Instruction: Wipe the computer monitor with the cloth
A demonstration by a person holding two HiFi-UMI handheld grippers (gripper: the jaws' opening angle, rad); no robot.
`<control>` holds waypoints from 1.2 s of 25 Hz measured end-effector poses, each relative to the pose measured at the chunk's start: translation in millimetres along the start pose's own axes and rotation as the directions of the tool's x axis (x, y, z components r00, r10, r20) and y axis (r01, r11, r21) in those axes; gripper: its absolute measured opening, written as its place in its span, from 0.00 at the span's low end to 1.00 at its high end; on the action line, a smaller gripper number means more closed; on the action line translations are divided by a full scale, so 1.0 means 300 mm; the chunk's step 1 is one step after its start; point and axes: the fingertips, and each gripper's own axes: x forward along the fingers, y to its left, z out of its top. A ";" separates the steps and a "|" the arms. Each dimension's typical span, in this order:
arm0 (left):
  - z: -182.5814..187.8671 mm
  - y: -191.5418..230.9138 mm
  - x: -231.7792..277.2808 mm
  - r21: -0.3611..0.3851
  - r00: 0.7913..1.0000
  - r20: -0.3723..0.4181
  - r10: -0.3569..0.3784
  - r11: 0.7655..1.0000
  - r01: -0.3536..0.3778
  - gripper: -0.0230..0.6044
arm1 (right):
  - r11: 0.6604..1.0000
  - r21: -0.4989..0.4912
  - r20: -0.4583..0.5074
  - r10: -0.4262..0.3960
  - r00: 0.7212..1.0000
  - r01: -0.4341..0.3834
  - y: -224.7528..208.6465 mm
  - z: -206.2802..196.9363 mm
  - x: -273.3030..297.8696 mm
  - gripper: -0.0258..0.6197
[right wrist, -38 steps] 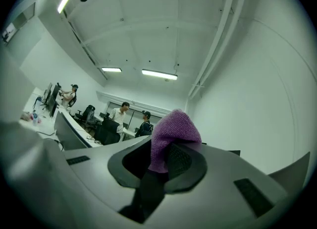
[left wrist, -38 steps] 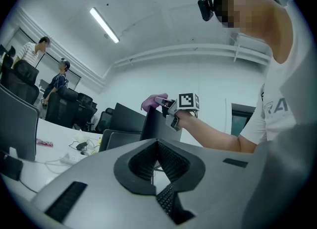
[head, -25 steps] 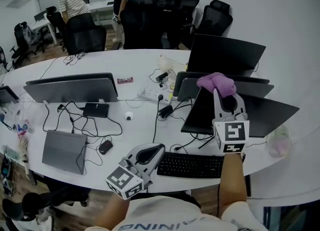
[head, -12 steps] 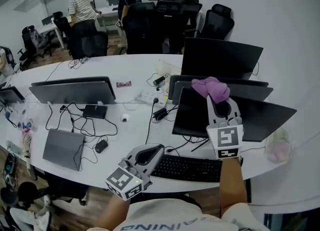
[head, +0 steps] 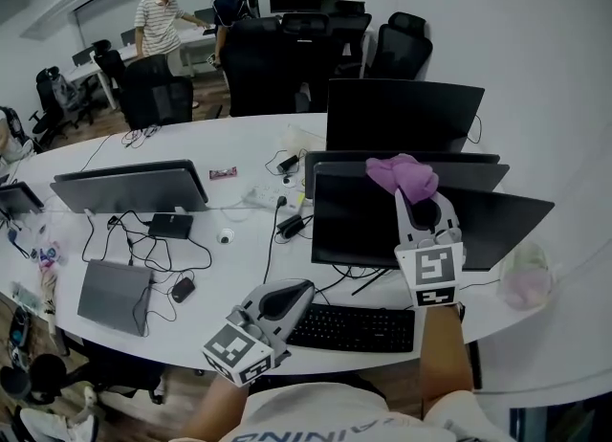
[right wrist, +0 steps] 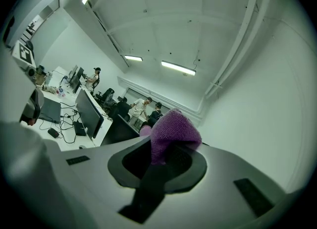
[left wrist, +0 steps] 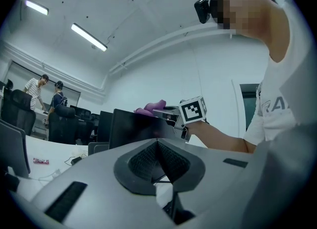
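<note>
**Cloth on the monitor's top edge, wipe barely under way**

Since a second ago the cloth [head: 403, 174] sits further in from the monitor's left corner. The whole desk has also slid left in the head view, so part of that shift is likely the head turning.

- Task thing: purple cloth, bunched, resting on the top edge of the monitor [head: 363, 225], left of that edge's middle. Whether it presses on the glass itself I cannot tell.
- Right gripper [head: 417, 199]: jaws clamped on the cloth. Its own view shows the purple wad [right wrist: 171, 134] pinched between them and bulging out past the tips.
- Pose: the right forearm [head: 442, 349] reaches straight out over the keyboard [head: 349, 327] in front of the monitor. The gripper points away from the person and up over the screen face, marker cube nearest the body.
- Why so, as I read it: starting at the top lets strokes run downward or along the edge.
- Left gripper [head: 277, 298]: jaws together on nothing, held low before the monitor's left corner, just left of the keyboard. It looks parked out of the wiping path.
- The screen face below the cloth appears unwiped as yet.
</note>
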 end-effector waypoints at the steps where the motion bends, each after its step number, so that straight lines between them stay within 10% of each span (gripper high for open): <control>1: -0.001 -0.008 0.010 0.005 1.000 0.001 -0.002 1.000 0.002 0.05 | 1.000 -0.001 0.000 -0.002 1.000 0.002 -0.011 -0.006 -0.007 0.13; 30: -0.068 -0.246 0.306 -0.007 0.999 -0.014 -0.048 0.999 0.048 0.05 | 0.997 -0.021 -0.020 -0.073 0.997 0.073 -0.345 -0.198 -0.187 0.13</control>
